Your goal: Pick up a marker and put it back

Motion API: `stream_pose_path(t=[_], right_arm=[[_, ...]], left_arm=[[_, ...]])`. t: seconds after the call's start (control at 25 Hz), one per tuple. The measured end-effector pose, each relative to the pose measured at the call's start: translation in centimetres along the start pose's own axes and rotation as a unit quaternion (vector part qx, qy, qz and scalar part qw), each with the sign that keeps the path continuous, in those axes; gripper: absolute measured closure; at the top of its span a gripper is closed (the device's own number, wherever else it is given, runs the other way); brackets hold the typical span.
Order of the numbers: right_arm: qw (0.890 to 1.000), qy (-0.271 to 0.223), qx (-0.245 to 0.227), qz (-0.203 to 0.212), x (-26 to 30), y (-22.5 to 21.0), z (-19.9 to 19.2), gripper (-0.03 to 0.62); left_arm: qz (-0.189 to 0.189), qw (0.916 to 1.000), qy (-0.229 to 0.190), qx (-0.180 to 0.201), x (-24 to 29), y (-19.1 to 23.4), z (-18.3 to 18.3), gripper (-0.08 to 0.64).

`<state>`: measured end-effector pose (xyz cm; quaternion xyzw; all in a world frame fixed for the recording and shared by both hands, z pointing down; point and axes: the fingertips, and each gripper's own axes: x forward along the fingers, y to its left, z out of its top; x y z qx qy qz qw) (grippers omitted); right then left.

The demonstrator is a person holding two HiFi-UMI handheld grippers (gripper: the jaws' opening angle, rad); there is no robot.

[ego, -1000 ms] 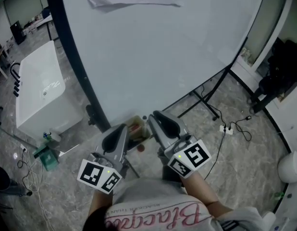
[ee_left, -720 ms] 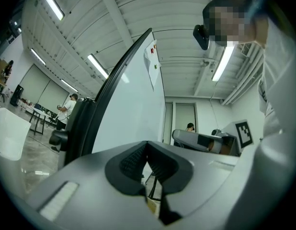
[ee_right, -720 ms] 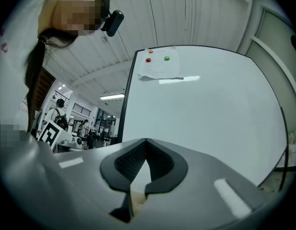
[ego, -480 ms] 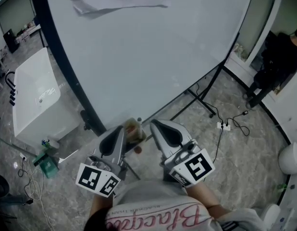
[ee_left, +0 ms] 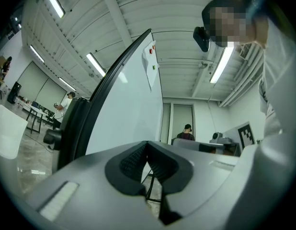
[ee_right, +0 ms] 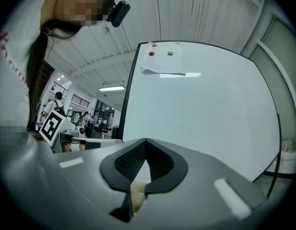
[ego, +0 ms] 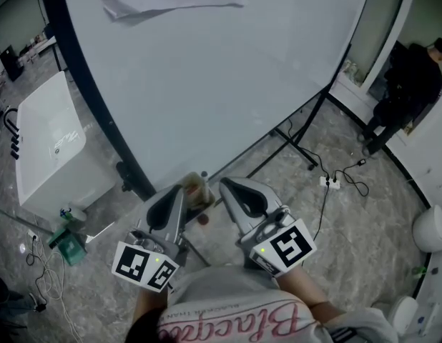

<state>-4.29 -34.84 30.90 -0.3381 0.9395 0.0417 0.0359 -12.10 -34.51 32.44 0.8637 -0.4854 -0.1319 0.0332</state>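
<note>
A large whiteboard (ego: 221, 84) in a black frame (ego: 92, 98) is seen ahead of both grippers and fills most of the far scene. A sheet of paper (ee_right: 162, 61) is pinned near its top edge by a red magnet (ee_right: 151, 53) and a green magnet (ee_right: 170, 53). On the floor to the left a white tub-like unit (ego: 42, 156) is found, with a small green item (ego: 67, 240) near it. To the right, the board's dark stand legs (ego: 292, 138), loose cables with a power strip (ego: 328, 183) and a person in dark clothes (ego: 403, 84) are seen.

At the board's lower edge, between the two grippers, a small tan holder (ego: 196, 190) with brownish contents is placed, and a small red object (ego: 203, 220) lies just nearer. The marker is not held and cannot be picked out with certainty among the holder's contents, so its long axis and direction cannot be told.

The left gripper (ee_left: 148, 143) is held just left of the holder; its fingers (ee_left: 131, 159) are brought together at the tips, with nothing gripped. The right gripper (ee_right: 145, 142) is held just right of the holder; its fingers (ee_right: 131, 162) are fully closed and empty, and only the tan holder is glimpsed below them.
</note>
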Motion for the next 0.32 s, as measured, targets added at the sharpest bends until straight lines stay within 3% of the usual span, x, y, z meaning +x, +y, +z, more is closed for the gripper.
stream_pose_path(t=[0.32], right_arm=[[1.000,0.014,0.001,-0.002,-0.45,0.35,-0.60,0.592]], left_arm=[[0.001,1.0000,0.009,-0.001,-0.55,-0.17,-0.40,0.560]])
